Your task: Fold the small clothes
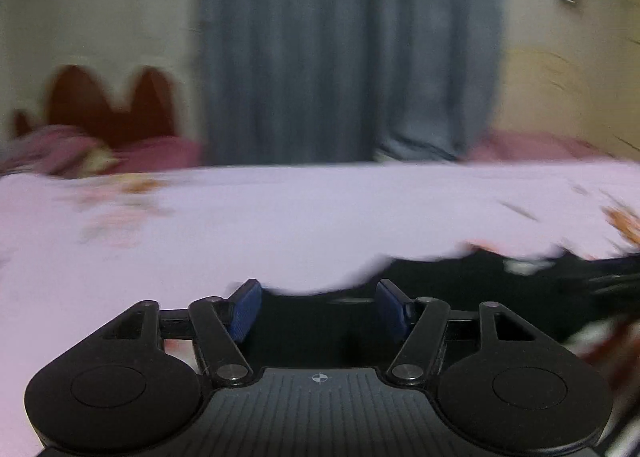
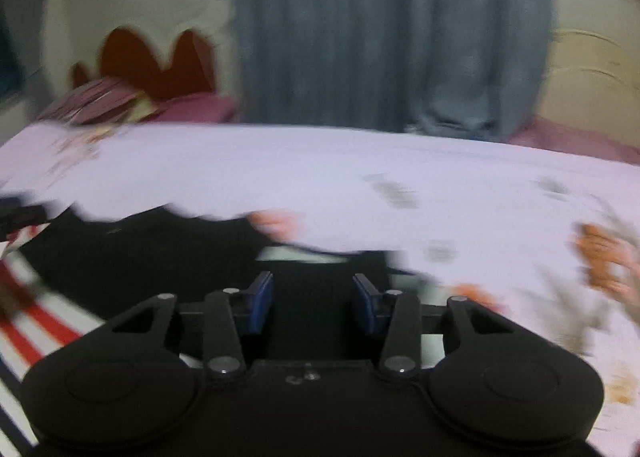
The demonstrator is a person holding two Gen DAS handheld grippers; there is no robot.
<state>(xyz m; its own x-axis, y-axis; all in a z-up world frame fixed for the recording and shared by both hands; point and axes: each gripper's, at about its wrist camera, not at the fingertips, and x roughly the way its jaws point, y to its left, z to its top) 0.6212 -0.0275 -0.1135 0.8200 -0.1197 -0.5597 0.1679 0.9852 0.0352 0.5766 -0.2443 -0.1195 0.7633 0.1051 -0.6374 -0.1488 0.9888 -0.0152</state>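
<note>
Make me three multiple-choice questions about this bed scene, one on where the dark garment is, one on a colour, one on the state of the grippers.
1. Where does the black garment lie?
A. On the pale bed sheet
B. Hung on the curtain
C. On the headboard

2. What colour is the curtain behind the bed?
A. Red
B. Grey-blue
C. Yellow

3. How do the left gripper and right gripper stand?
A. Both shut on cloth
B. One open, one shut
C. Both open

Answers:
1 A: the dark cloth spreads flat across the sheet in both views.
2 B: its folds show grey-blue.
3 C: a wide gap shows between each pair of blue pads, nothing clamped.
</note>
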